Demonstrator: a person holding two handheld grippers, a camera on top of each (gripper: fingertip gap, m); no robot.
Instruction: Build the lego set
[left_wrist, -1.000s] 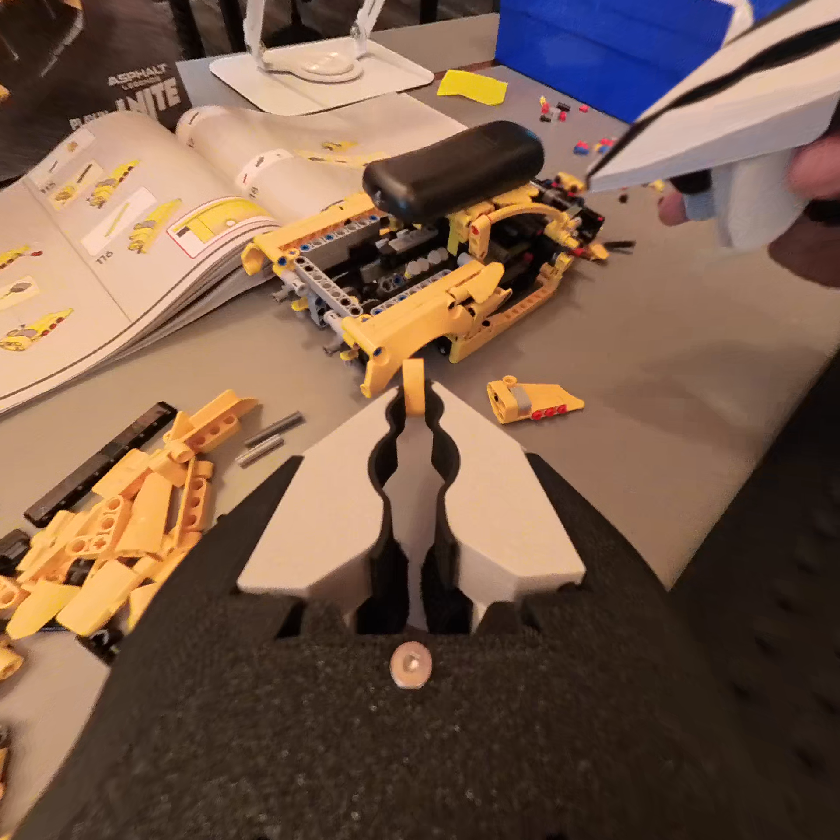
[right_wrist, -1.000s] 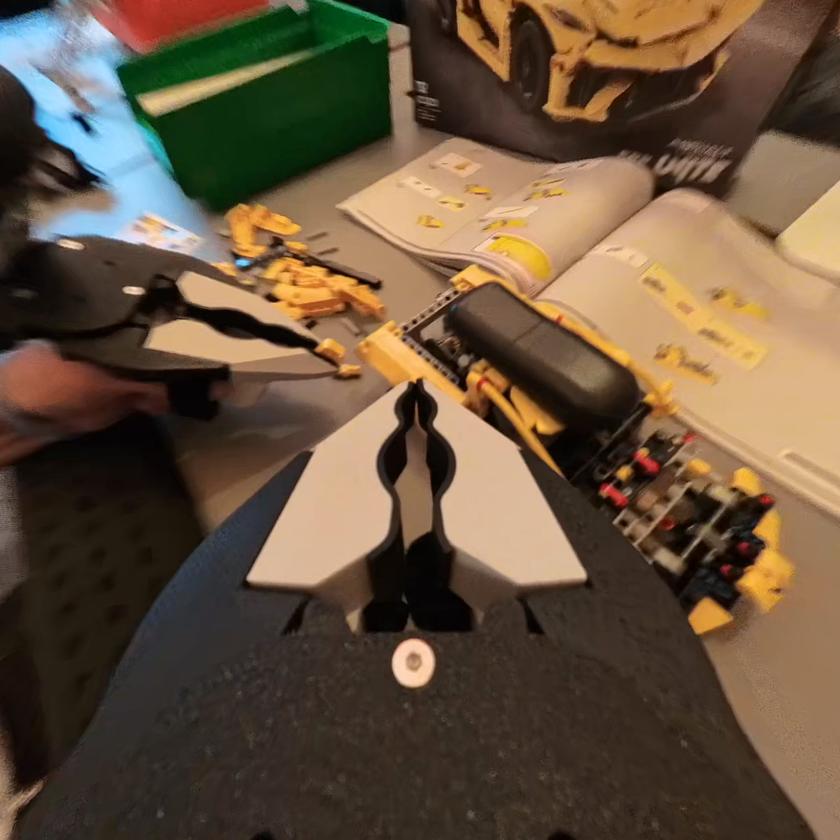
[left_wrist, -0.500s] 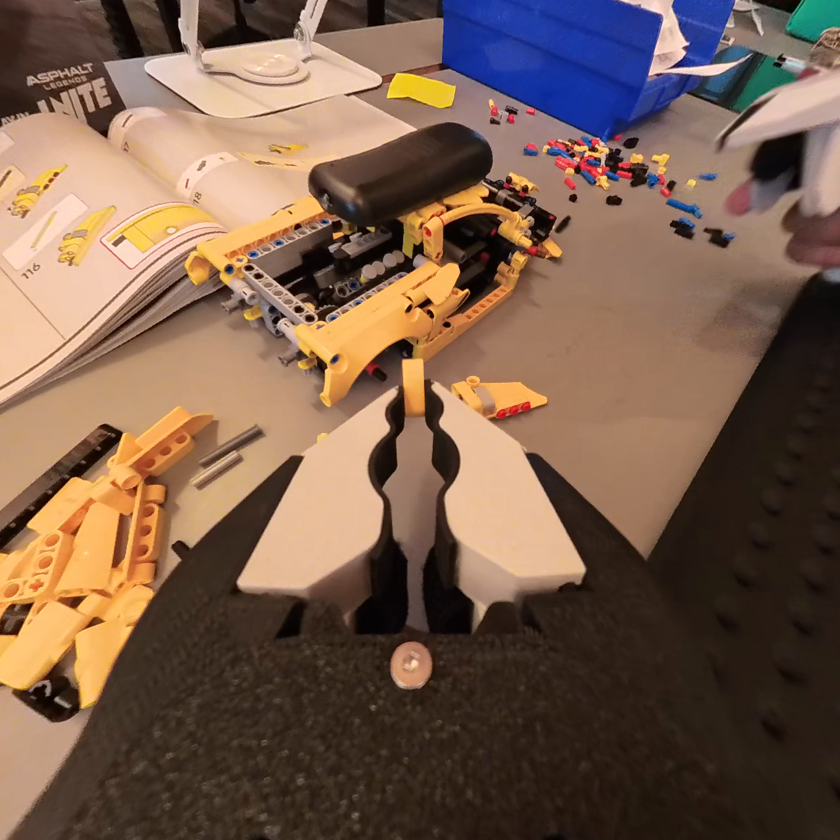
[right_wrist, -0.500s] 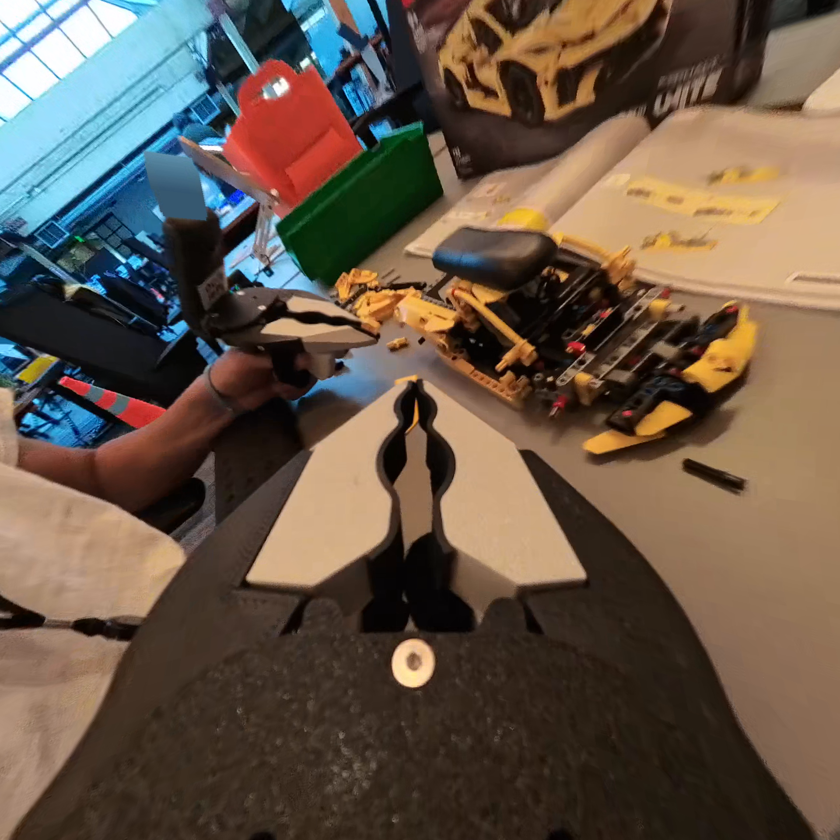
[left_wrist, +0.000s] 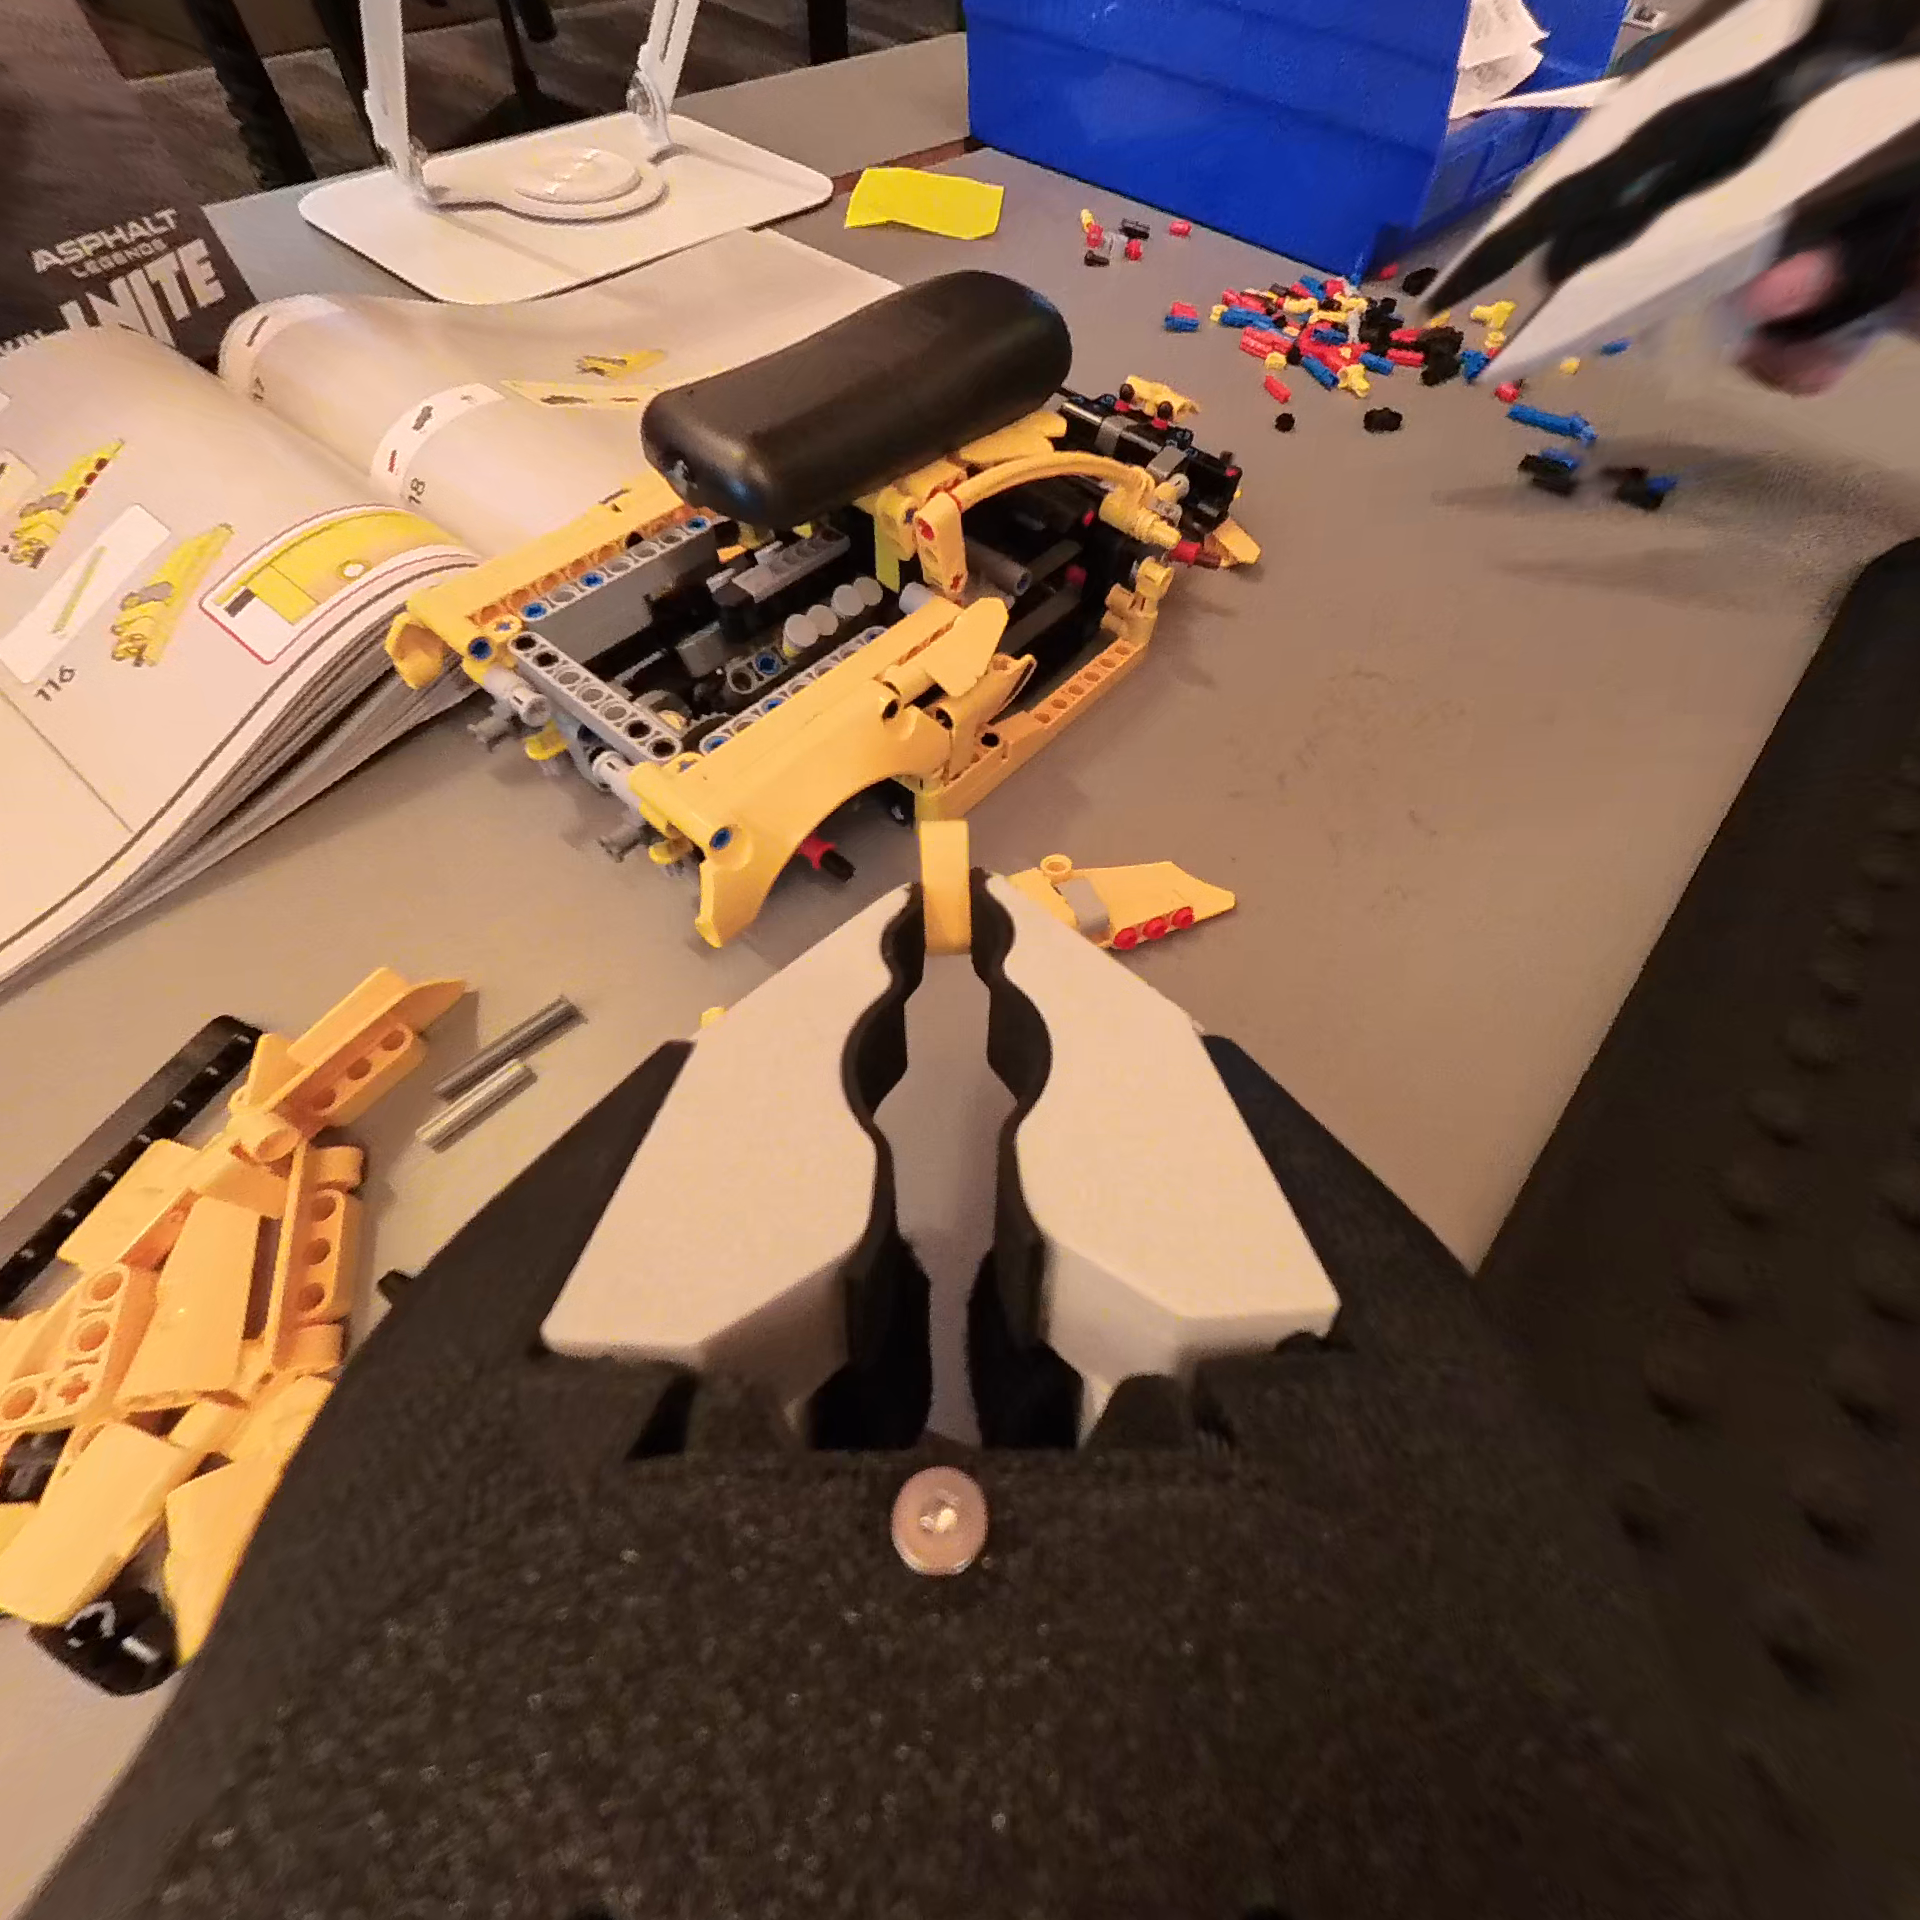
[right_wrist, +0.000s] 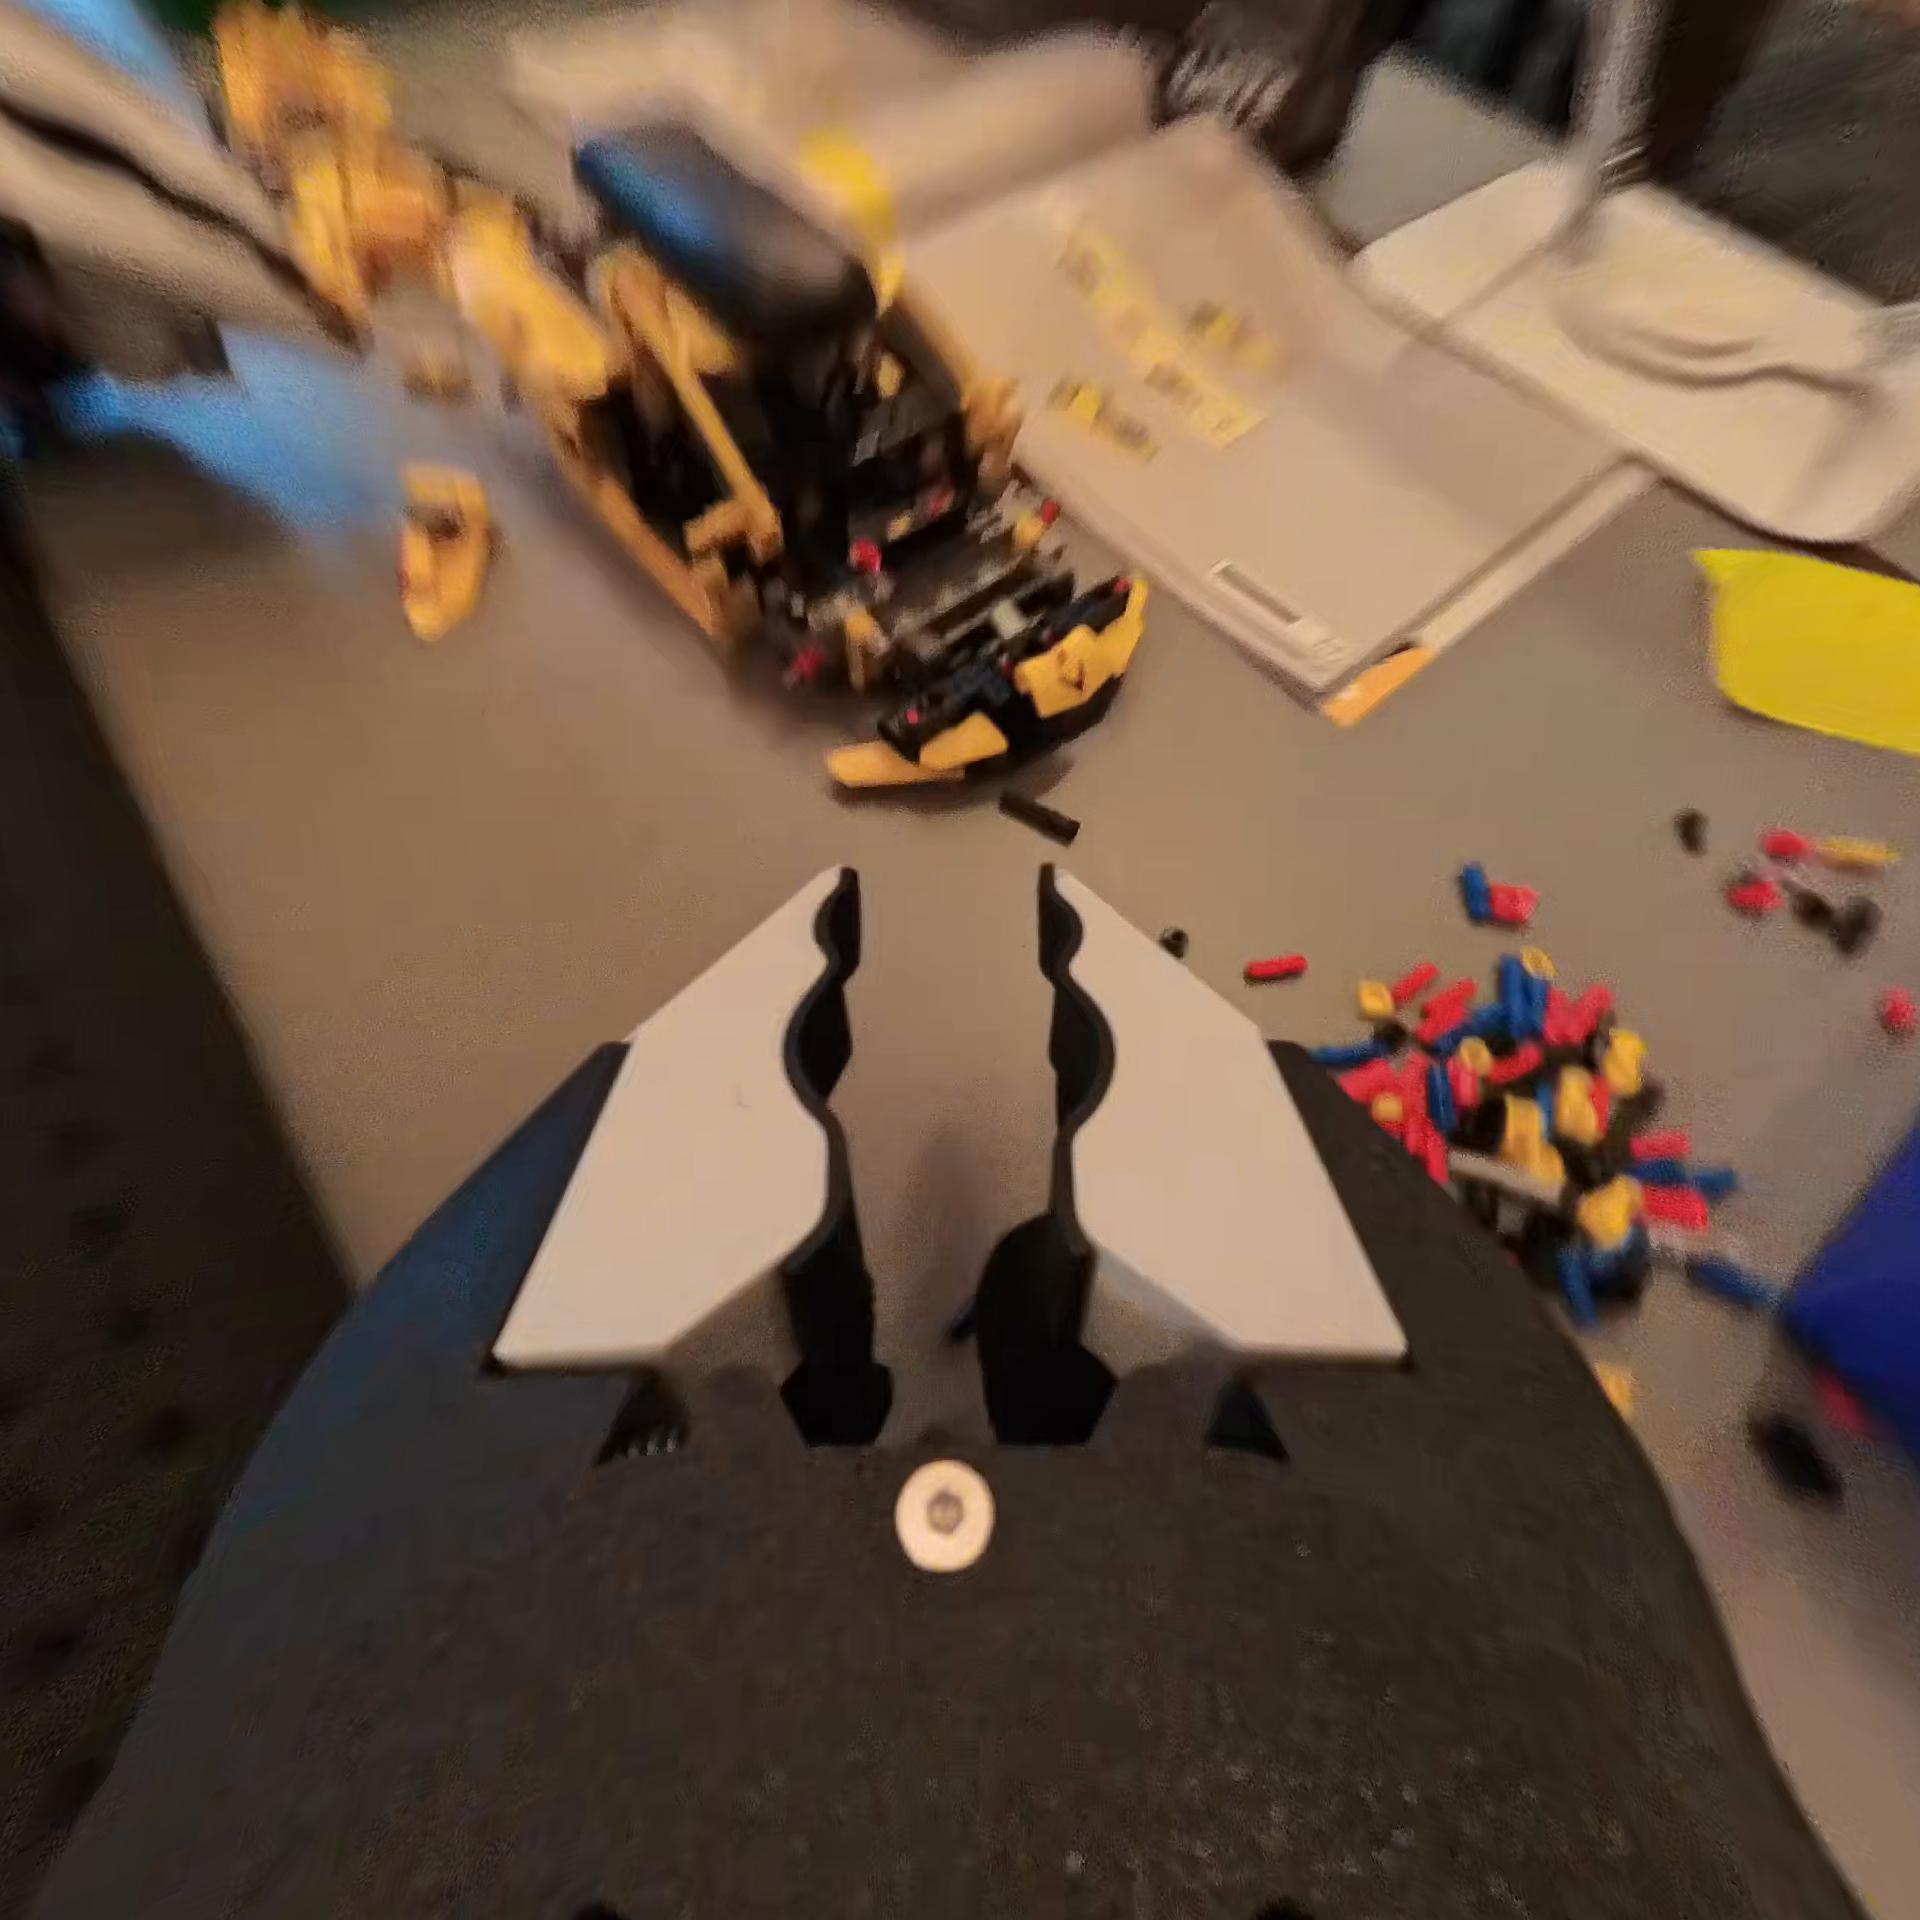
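Note:
The half-built yellow and black lego car (left_wrist: 831, 623) sits on the grey table with a black oblong block (left_wrist: 857, 395) resting on top. My left gripper (left_wrist: 945, 904) is shut on a small yellow lego piece (left_wrist: 943, 883), held just in front of the car's near side. A small yellow sub-assembly (left_wrist: 1127, 899) lies right of it. My right gripper (right_wrist: 948, 883) is open and empty above the table, short of the car (right_wrist: 831, 520), which is blurred there. The right gripper also shows blurred at the top right of the left wrist view (left_wrist: 1662, 177).
An open instruction booklet (left_wrist: 208, 540) lies left of the car. A pile of yellow pieces (left_wrist: 177, 1278) and two grey axles (left_wrist: 488, 1070) lie at the near left. Small red, blue and black pins (right_wrist: 1517, 1101) are scattered by a blue bin (left_wrist: 1247, 125). A white stand base (left_wrist: 561, 197) sits behind. The left gripper's tips are roughly 25 centimetres from the right gripper's.
My right gripper has opened and swung round fast toward the pin pile. My left gripper stays shut on the yellow piece and has shifted slightly in front of the car.

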